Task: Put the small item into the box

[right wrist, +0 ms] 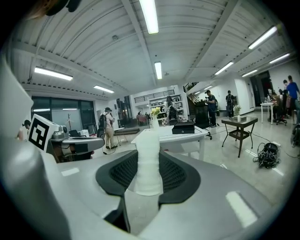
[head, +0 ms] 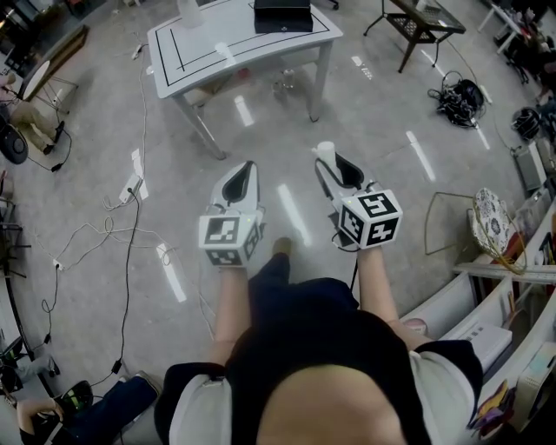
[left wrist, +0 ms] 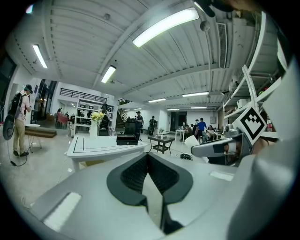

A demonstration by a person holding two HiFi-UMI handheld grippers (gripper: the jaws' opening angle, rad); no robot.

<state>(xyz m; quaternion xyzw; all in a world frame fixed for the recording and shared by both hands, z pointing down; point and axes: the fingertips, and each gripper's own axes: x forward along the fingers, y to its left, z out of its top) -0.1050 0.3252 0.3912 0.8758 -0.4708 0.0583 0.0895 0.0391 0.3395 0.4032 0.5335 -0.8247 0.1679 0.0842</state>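
Observation:
My right gripper (head: 331,165) (right wrist: 150,158) is shut on a small white roll-shaped item (head: 326,153) (right wrist: 148,161) that stands upright between its dark pads. Its jaws point ahead over the floor. My left gripper (head: 248,168) (left wrist: 148,157) is level with it on the left, its tips together and nothing between them. A black box (head: 282,15) (left wrist: 127,139) (right wrist: 183,128) lies on a white table (head: 200,61) (left wrist: 93,150) (right wrist: 190,137) some way ahead, well apart from both grippers.
A vase of yellow flowers (left wrist: 96,123) (right wrist: 154,117) stands on the white table. A dark side table (head: 419,24) and a cable bundle (head: 459,97) are at the right, loose cables (head: 122,217) on the floor at the left, shelving (head: 512,287) close at my right. People stand in the background.

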